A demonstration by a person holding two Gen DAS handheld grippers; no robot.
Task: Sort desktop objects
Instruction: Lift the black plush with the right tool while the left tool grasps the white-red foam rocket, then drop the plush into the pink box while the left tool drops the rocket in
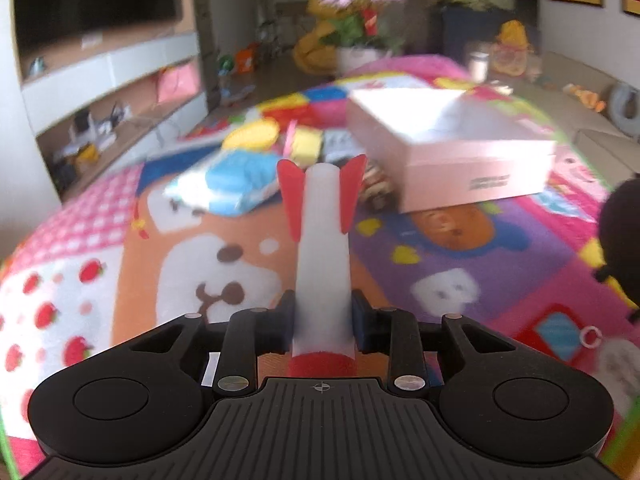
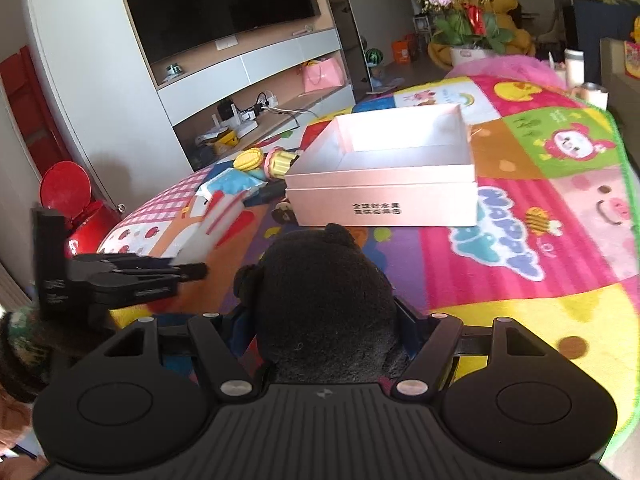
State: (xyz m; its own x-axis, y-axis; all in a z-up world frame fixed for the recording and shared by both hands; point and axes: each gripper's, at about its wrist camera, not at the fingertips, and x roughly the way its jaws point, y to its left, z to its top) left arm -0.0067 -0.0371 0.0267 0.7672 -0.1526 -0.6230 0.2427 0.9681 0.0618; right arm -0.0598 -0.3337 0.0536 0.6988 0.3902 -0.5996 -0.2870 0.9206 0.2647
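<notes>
A white rocket-shaped toy with red fins points forward between the fingers of my left gripper, which is shut on its body above the patterned blanket. In the right wrist view my right gripper is shut on a black plush toy with small ears. This plush also shows at the right edge of the left view. An open pink box sits just ahead of it on the blanket; its inside looks bare. My left gripper with the rocket toy is to the left.
Left of the pink box lie a blue and white packet, a yellow round item, a yellow cupcake toy and small dark pieces. A flower pot and a white cup stand at the far end. A red bin is off the left edge.
</notes>
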